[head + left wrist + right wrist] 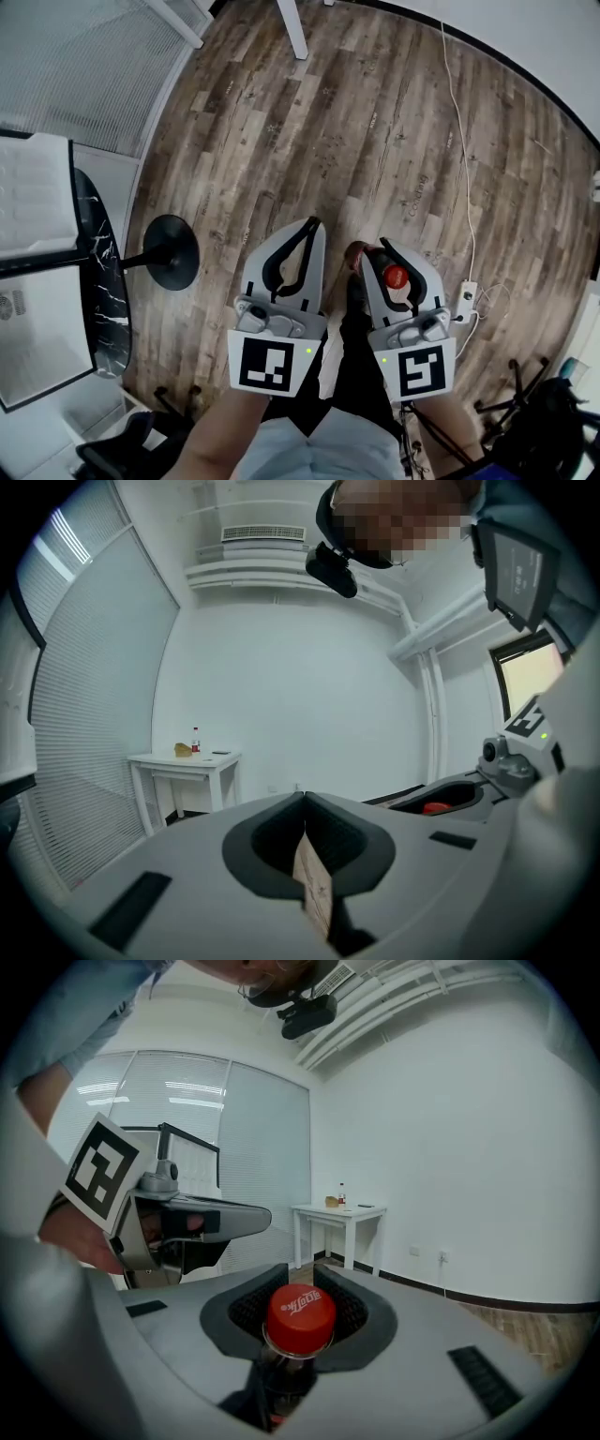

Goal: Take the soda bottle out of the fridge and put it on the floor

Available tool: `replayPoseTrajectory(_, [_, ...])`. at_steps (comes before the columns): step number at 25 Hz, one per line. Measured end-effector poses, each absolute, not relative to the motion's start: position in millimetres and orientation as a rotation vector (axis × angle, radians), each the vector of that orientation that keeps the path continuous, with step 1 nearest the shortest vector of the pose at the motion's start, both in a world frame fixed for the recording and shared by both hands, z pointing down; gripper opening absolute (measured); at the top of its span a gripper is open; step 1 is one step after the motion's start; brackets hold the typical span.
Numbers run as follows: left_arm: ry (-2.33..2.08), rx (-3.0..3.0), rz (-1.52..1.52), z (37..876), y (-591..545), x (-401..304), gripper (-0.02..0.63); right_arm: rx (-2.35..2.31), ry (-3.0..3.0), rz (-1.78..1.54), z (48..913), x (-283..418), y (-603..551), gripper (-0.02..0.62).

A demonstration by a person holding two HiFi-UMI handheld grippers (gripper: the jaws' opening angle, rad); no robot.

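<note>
- The right gripper (373,251) pinches the bottle (396,277) by its neck. The jaws sit partly spread around the neck, just under the red cap (300,1316).
- Gripping under the cap's rim probably lets the dark bottle hang upright without slipping, ready to go down base first.
- The bottle is out of the fridge and held over the wood floor (375,122), in front of the person's legs. Judging by the level look across the room, it is not yet set down.
- The left gripper (311,225) is pressed together at the tips and holds nothing. It rides beside the right one, apart from the bottle, and seems to be kept out of the way.
- Only the head view shows the floor below. A black round stand base (169,251) lies to the left, and a white cable (462,169) and power strip (466,298) to the right, both well apart from the bottle. The bottle's base is hidden there beneath the gripper.
- Only the right gripper view shows the grip itself, with ribbed pads on either side of the neck.
- The left gripper view shows floor through the slit between its own jaws, confirming it is empty. It also shows the red cap from the side.
- Both gripper views show a white table (187,761) against the far wall, which the head view mostly cuts off.
</note>
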State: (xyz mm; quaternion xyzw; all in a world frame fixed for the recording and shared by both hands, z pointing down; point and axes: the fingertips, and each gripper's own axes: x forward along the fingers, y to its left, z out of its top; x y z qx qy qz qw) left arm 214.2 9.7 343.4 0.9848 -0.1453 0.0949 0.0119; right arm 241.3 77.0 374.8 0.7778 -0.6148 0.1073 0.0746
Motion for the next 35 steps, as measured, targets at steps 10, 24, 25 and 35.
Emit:
replayPoseTrajectory(10, [-0.426,3.046,0.352,415,3,215,0.017,2.296,-1.821,0.395,451,241,76,0.097])
replayPoseTrajectory(24, [-0.434,3.011,0.405,509,-5,209,0.017,2.298,-1.795,0.427,539,245,72,0.095])
replayPoseTrajectory(25, [-0.438,3.009,0.402,515,-7,209,0.017,2.296,-1.797,0.426,545,244,71,0.095])
replayPoseTrajectory(35, [-0.423,3.015,0.361,566,-18,210,0.017,2.267,-1.813,0.424,601,241,64,0.095])
